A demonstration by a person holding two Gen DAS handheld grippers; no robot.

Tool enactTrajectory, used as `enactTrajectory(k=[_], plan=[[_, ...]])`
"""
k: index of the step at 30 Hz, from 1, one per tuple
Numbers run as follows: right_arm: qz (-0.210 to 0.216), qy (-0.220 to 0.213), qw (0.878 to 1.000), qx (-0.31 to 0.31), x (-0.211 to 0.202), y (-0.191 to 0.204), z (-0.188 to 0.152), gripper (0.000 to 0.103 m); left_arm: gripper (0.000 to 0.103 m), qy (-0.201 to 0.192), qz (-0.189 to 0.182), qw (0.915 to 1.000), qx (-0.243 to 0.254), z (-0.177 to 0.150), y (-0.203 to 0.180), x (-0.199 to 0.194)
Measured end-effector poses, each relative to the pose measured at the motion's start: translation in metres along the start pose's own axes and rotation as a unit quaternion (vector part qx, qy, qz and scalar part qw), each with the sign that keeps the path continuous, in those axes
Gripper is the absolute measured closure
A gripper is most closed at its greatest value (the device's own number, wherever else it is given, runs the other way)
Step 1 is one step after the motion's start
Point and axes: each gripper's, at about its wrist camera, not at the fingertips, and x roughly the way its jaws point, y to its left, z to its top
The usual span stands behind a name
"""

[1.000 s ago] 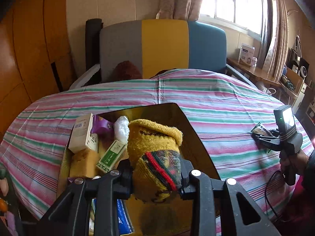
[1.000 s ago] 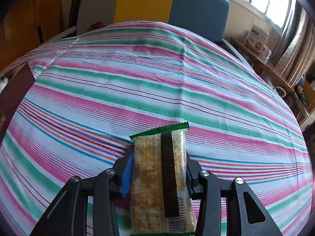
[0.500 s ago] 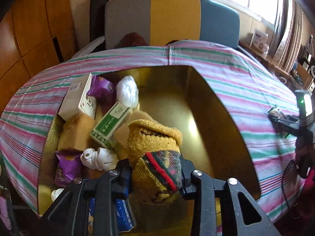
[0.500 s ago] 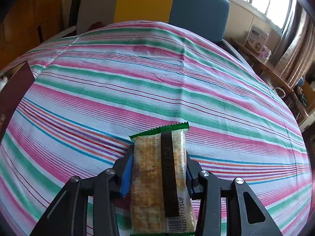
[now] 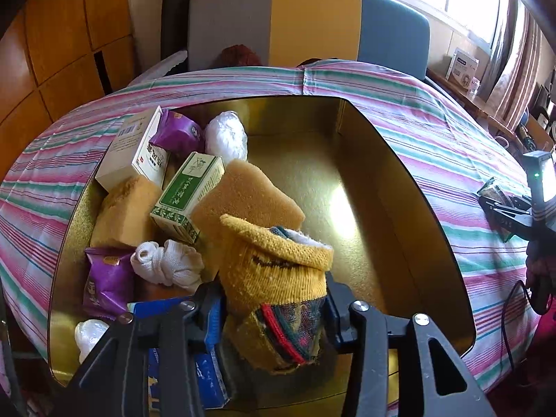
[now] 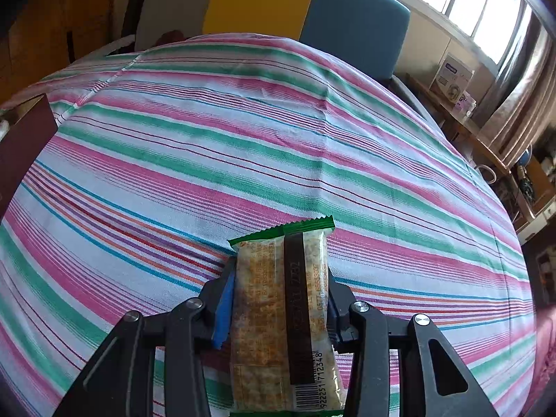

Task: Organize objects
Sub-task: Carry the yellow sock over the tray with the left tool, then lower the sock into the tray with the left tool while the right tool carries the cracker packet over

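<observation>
Our left gripper (image 5: 274, 309) is clenched on a rolled yellow sock (image 5: 274, 278), holding it over the gold box (image 5: 399, 187), whose left side is piled with sponges (image 5: 243, 194), cartons (image 5: 187, 194) and purple packets (image 5: 107, 281). Our right gripper (image 6: 278, 299) grasps a cracker packet (image 6: 281, 312) above the striped tablecloth (image 6: 243, 146), well apart from the box.

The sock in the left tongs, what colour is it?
The sock is mustard yellow, with a red, green and dark patterned band near the grip. Best seen in the left wrist view.
</observation>
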Motion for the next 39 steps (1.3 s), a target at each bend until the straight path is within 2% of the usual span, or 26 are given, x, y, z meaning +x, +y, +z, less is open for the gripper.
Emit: enactTrajectory(k=[5, 11, 14, 29, 39], plan=[[-0.049, 0.004, 0.998, -0.049, -0.002, 0.018, 0.003, 0.062, 0.057, 0.003, -0.001, 1.0000, 0.001, 0.001, -0.001, 0.000], [-0.073, 0.018, 0.994, -0.075, -0.004, 0.025, 0.009, 0.063, 0.057, -0.008, -0.004, 0.9999, 0.003, 0.003, -0.001, -0.009], [-0.062, 0.021, 0.995, -0.070, -0.013, 0.033, 0.017, 0.063, 0.057, -0.019, -0.007, 0.9998, 0.006, 0.004, -0.001, -0.016], [-0.049, -0.091, 0.983, -0.152, -0.110, 0.135, 0.052, 0.063, 0.057, -0.059, -0.013, 0.9981, -0.007, 0.008, 0.017, -0.048], [-0.042, -0.140, 0.972, -0.185, -0.156, 0.200, 0.064, 0.063, 0.057, -0.068, -0.020, 0.9972, -0.023, 0.002, 0.035, -0.059]])
